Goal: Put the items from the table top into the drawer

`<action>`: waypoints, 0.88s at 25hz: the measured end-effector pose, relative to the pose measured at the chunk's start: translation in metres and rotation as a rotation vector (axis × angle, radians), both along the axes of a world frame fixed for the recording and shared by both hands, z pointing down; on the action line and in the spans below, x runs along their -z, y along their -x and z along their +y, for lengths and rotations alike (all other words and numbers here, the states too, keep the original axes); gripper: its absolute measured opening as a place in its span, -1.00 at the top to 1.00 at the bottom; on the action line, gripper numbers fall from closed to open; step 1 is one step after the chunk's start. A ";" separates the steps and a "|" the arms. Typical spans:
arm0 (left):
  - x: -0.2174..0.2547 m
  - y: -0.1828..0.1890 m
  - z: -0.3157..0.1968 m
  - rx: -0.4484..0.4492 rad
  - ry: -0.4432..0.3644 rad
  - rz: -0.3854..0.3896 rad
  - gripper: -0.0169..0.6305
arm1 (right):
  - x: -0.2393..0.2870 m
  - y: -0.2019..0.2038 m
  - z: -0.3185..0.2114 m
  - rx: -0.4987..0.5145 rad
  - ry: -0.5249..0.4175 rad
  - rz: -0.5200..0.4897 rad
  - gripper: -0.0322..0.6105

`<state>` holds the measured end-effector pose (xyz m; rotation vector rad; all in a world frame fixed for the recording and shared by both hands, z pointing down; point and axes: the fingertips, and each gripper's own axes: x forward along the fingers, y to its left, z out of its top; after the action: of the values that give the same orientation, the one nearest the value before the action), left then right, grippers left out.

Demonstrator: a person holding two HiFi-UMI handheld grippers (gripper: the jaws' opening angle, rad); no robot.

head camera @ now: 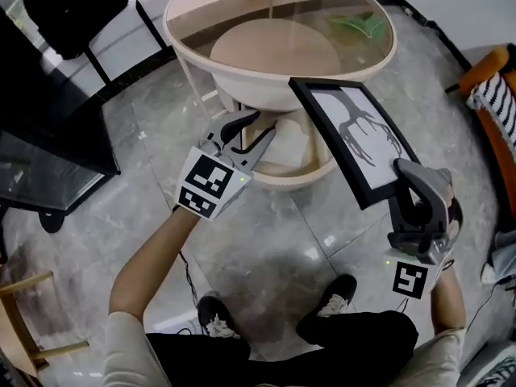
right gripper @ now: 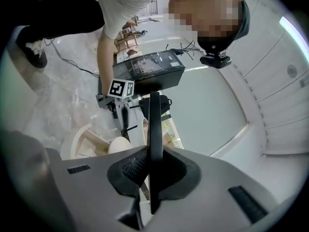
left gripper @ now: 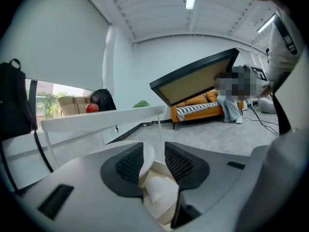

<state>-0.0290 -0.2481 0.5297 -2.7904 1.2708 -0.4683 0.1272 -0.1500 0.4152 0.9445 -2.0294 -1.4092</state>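
A black-framed picture of a bare tree hangs tilted beside the round glass-topped table. My right gripper is shut on its lower right corner, and in the right gripper view the frame's edge stands clamped between the pads. Under the table a round cream drawer stands pulled out with something white inside. My left gripper hovers at the drawer's left rim. Its jaws stand apart in the left gripper view, with the cream drawer showing through the gap. A red apple and a green item lie on the table top.
A black chair and a dark glass cabinet stand at the left. An orange sofa with a striped cushion is at the right, a wooden stool at the lower left. The person's shoes are on the grey tiles.
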 end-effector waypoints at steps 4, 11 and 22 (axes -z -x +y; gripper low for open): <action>-0.044 0.011 -0.001 0.027 0.014 -0.025 0.50 | -0.052 0.012 0.005 0.002 0.097 -0.008 0.70; -0.086 0.009 -0.008 0.063 0.009 -0.013 0.50 | -0.151 0.047 -0.035 0.069 0.256 0.173 0.70; -0.093 0.051 0.016 0.187 -0.004 0.027 0.50 | -0.243 0.079 -0.101 -0.002 0.337 0.232 0.70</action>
<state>-0.0800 -0.2322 0.6227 -2.6958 1.5451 -0.4375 0.0478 -0.2506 0.6579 0.6090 -2.0028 -1.0729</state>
